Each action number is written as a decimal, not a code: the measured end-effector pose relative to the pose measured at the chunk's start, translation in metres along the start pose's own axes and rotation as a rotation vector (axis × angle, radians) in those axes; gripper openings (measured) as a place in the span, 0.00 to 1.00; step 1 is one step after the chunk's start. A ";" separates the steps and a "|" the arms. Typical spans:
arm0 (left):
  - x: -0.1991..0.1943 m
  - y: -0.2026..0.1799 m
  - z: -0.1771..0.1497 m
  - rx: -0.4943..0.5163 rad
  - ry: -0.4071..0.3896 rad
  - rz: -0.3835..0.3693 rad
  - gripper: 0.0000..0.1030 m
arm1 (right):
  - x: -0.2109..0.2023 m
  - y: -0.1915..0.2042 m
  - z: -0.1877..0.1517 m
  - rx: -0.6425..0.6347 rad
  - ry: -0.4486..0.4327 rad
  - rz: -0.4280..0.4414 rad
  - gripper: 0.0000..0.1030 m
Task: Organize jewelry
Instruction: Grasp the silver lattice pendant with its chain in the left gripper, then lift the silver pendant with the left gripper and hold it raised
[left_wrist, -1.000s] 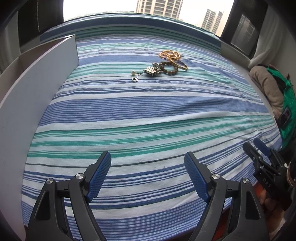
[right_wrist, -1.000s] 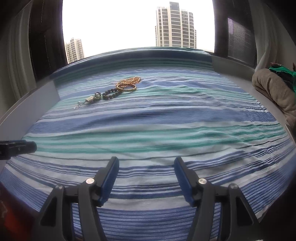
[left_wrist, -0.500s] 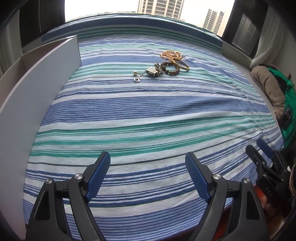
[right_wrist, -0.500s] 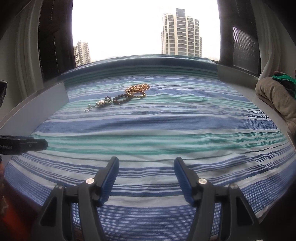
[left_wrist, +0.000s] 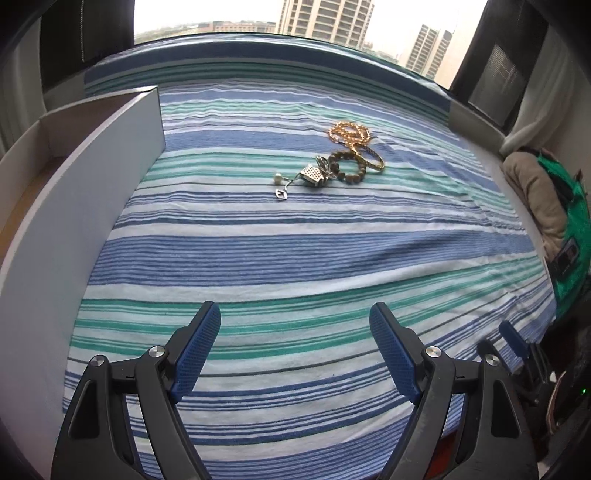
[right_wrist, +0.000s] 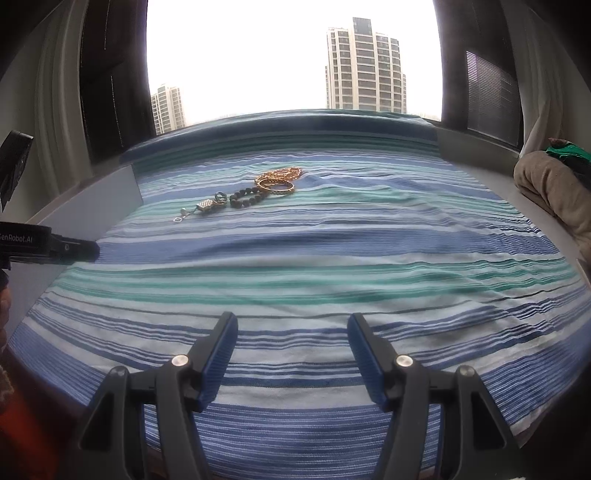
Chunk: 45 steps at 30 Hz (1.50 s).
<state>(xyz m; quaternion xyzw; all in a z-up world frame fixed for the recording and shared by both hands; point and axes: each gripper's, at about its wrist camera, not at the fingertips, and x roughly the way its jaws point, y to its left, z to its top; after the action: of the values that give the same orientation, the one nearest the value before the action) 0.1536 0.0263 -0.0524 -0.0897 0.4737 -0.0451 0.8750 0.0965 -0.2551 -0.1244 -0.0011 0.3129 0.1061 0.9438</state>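
Only left view: white box (left_wrist: 110, 177) interior, beside jewelry (left_wrist: 332, 162).

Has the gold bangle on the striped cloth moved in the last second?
No. The gold bangle still lies against the dark bead bracelet on the same stripes of the blue and green striped cloth; only the cameras shifted.

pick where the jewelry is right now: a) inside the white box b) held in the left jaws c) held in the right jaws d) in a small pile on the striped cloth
d: the jewelry lies in a small pile on the striped cloth, apart from the white box, while the left gripper and right gripper both stand with jaws open and nothing between them.
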 end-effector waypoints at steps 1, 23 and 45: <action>0.001 0.000 0.010 0.003 0.006 -0.011 0.82 | 0.000 -0.001 0.000 0.002 0.001 0.002 0.61; 0.172 -0.040 0.123 0.304 0.085 0.020 0.77 | -0.001 -0.008 -0.003 0.025 0.020 0.002 0.61; 0.098 -0.027 0.093 0.227 0.005 -0.059 0.31 | 0.001 -0.006 -0.003 0.021 0.028 0.009 0.61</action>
<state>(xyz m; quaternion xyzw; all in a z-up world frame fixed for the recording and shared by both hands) 0.2857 -0.0057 -0.0777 -0.0037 0.4648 -0.1246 0.8766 0.0972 -0.2608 -0.1277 0.0089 0.3270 0.1069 0.9389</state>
